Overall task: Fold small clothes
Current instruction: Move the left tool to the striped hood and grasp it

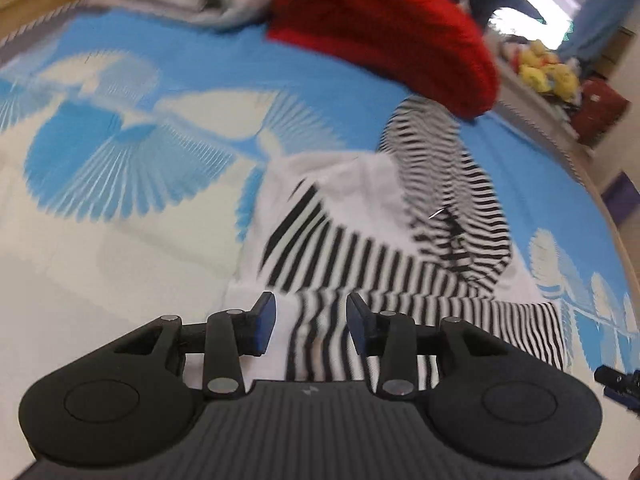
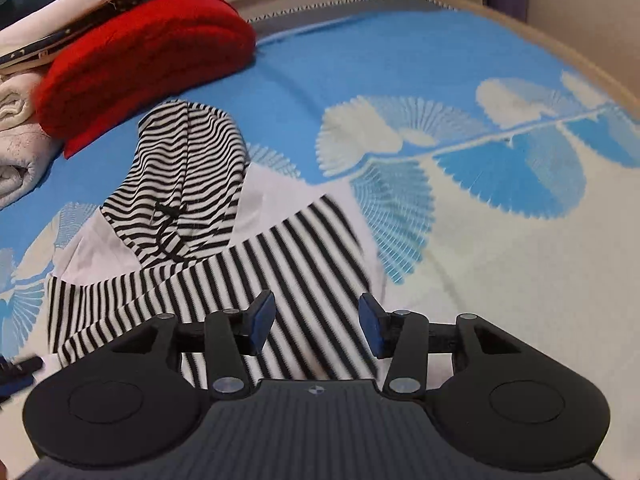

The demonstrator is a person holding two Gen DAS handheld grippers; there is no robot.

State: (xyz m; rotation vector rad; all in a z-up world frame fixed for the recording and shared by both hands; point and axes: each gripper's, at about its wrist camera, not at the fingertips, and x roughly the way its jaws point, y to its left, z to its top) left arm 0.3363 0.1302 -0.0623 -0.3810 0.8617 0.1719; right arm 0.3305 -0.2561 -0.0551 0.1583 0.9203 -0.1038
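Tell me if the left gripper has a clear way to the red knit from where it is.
Probably yes. The left gripper is open over the striped garment, and the red knit lies straight beyond it on the blue cloth, nothing standing between.

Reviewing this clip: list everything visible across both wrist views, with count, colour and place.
Striped garment: one, black-and-white stripes with plain white panels, lying rumpled on the spread just ahead of both grippers.
Red knit item: one, red, beyond the striped garment, against the pile.
Pile of folded clothes: several, cream, white and dark, at the far edge of the spread beside and behind the red item; exact count unclear.
Spread: one, blue with a cream fan-leaf pattern, covering the surface.
Yellow soft things: a cluster, yellow, on a ledge beyond the spread; blurred.
Left gripper: black with blue pads, open, over the striped garment's near edge.
Right gripper: black with blue pads, open, over the same garment.
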